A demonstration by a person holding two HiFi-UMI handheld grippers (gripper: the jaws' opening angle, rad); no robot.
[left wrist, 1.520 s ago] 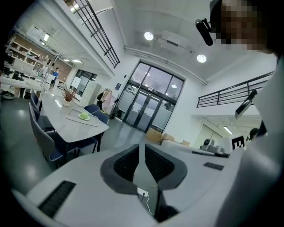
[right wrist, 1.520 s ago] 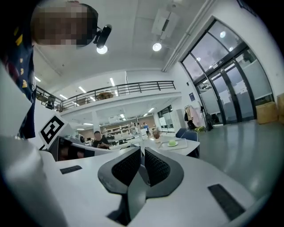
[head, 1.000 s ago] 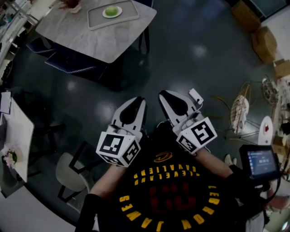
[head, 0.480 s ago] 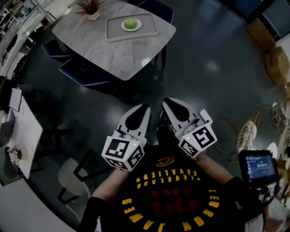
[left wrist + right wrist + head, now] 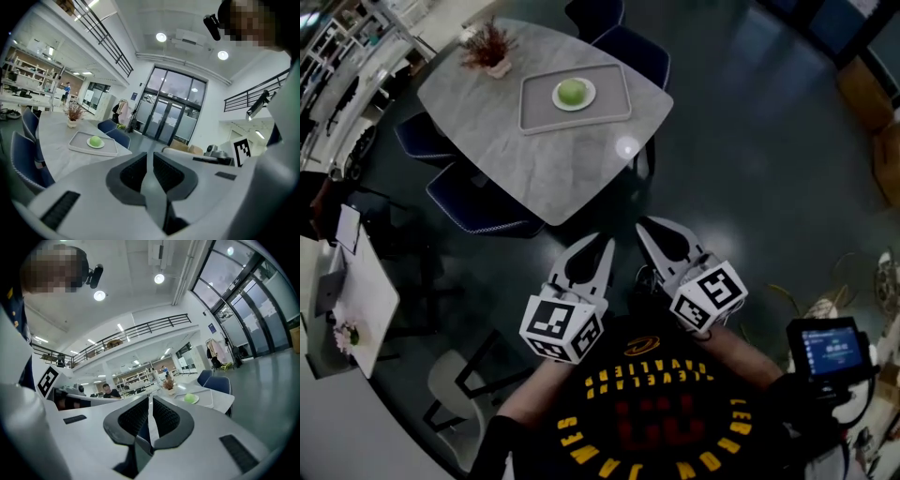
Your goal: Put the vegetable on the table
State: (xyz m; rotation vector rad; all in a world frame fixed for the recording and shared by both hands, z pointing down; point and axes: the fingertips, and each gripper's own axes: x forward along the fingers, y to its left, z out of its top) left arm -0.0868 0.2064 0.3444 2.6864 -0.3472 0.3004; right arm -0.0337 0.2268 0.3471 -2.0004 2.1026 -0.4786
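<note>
A round green vegetable (image 5: 572, 91) lies on a small white plate (image 5: 588, 97) inside a grey tray (image 5: 609, 94) on the marble-look table (image 5: 534, 159). Both grippers hang over the dark floor, short of the table's near corner and side by side. My left gripper (image 5: 604, 244) is shut with nothing in it, and so is my right gripper (image 5: 644, 226). In the left gripper view the vegetable (image 5: 95, 140) shows far ahead to the left of the shut gripper (image 5: 149, 155). In the right gripper view the vegetable (image 5: 190, 398) sits to the right beyond the shut gripper (image 5: 150, 398).
A potted plant (image 5: 487, 45) stands at the table's far end. Blue chairs (image 5: 473, 202) are tucked along the near-left side and another chair (image 5: 633, 47) at the far right. A white side table (image 5: 356, 300) and a pale chair (image 5: 455, 375) are at left. A screen device (image 5: 825, 349) is near my right arm.
The table with the tray has come nearer and lower in the head view as I walk toward it. Both grippers stay shut and close together.
</note>
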